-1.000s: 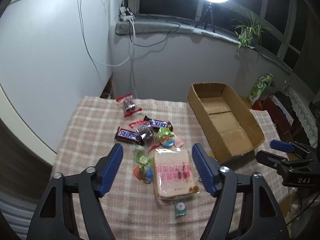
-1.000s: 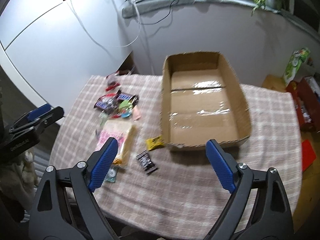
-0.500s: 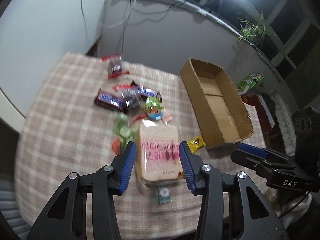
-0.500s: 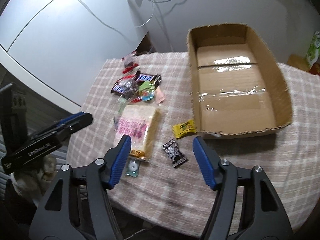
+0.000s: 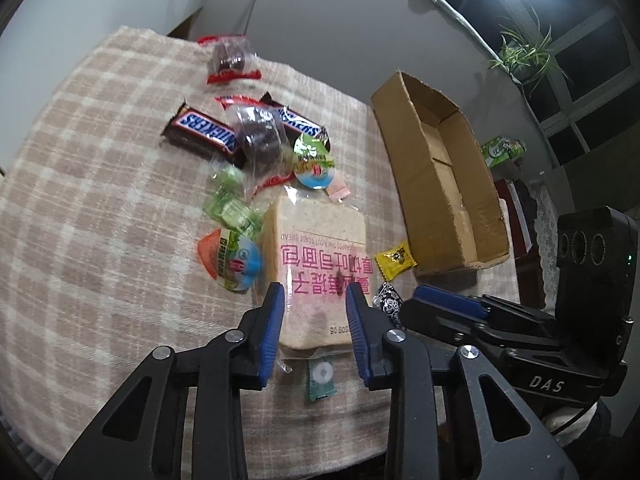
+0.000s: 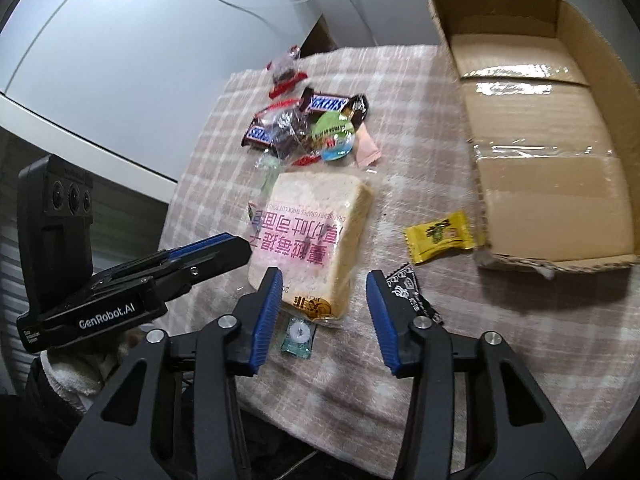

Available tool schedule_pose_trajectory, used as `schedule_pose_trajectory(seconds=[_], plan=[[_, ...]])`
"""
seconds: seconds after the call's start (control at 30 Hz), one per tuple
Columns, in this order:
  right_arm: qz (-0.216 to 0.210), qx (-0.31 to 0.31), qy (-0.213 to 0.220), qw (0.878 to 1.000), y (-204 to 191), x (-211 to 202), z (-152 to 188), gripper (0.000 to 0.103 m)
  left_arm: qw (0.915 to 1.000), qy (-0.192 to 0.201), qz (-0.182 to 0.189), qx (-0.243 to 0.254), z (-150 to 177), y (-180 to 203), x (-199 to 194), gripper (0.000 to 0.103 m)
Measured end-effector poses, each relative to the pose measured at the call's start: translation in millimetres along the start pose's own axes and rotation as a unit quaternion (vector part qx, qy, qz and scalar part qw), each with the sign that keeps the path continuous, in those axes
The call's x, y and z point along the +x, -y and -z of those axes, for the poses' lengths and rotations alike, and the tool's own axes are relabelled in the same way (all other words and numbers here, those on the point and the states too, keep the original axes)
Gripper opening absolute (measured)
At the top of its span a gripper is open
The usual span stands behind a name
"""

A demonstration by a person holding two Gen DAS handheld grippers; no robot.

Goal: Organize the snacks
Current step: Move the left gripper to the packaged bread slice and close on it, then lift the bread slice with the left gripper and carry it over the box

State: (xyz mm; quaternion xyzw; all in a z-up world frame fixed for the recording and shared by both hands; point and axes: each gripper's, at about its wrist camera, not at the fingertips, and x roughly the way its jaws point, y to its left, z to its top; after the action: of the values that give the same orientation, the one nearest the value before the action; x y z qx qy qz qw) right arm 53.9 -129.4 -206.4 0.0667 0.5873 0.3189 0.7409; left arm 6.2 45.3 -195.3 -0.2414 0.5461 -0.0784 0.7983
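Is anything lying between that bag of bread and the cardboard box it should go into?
Only small things: a yellow candy lies on the cloth between the bread bag and the cardboard box, just before its near wall. The box looks empty.

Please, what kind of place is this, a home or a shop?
Probably a room in a home: a table with a checked cloth, a potted plant on the sill by dark windows, and loose snacks beside a cardboard box.
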Motion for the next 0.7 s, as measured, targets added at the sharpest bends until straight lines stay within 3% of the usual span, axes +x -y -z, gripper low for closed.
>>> schedule_pose_trajectory(seconds=[0.7], plan=[[-0.018, -0.005, -0.037, 0.999, 2.4, 40.1, -12.5, 0.038, 0.9997, -0.023, 0.001, -0.007, -10.0, -21.2, 20.6, 0.027]])
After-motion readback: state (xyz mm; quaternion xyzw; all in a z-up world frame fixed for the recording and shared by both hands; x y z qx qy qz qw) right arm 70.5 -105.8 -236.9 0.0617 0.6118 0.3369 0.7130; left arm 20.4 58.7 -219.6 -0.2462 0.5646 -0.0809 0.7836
